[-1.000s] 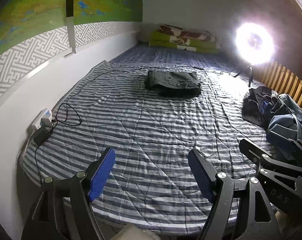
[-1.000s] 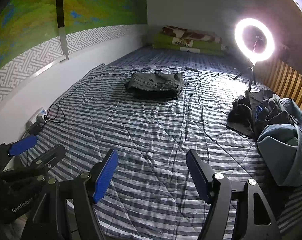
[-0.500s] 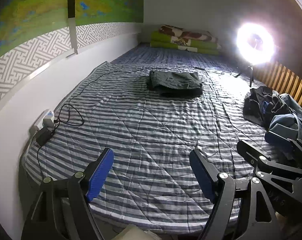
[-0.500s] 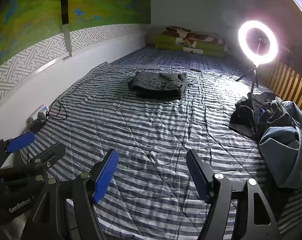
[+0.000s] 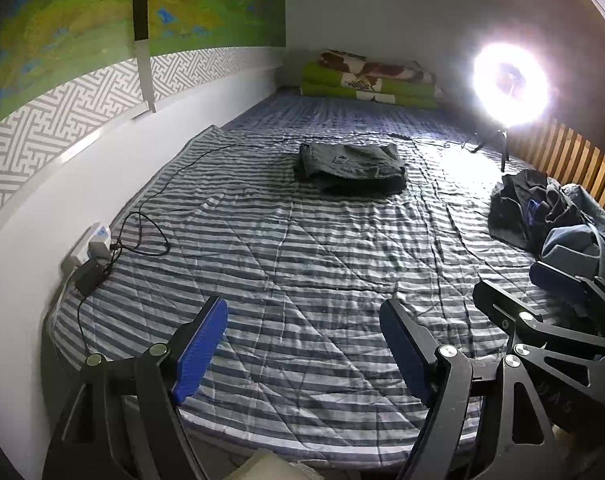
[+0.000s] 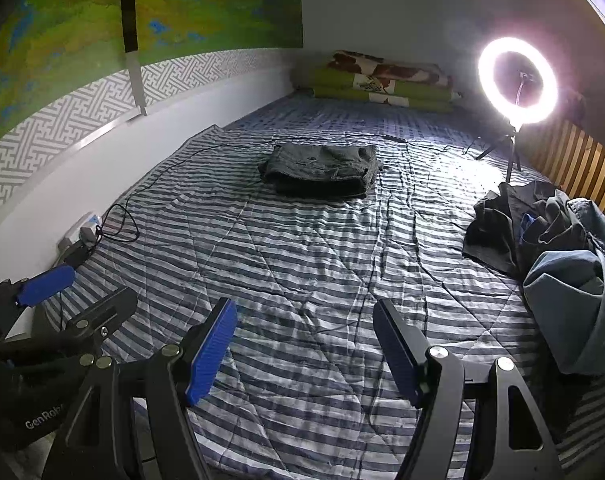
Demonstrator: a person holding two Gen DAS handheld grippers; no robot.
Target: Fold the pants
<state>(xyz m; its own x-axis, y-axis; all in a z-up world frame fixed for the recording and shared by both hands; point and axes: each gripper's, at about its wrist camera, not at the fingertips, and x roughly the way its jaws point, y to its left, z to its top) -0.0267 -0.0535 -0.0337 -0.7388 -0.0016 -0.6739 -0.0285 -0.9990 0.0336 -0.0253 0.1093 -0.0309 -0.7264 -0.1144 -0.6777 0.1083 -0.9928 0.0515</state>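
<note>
A folded pair of dark pants lies flat on the striped blanket, far ahead of both grippers. My left gripper hovers open over the blanket's near edge with nothing between its blue pads. My right gripper is open and empty too, beside the left one. Each gripper shows in the other's view: the right gripper at the right edge, the left gripper at the lower left.
A heap of unfolded dark and blue clothes lies at the right by a wooden slatted rail. A lit ring light stands on a tripod at the back right. A charger and cable lie by the left wall. Folded bedding sits at the far end.
Both views have shifted slightly, so the folded pants sit a little further right in frame. Both grippers stay open and empty.
</note>
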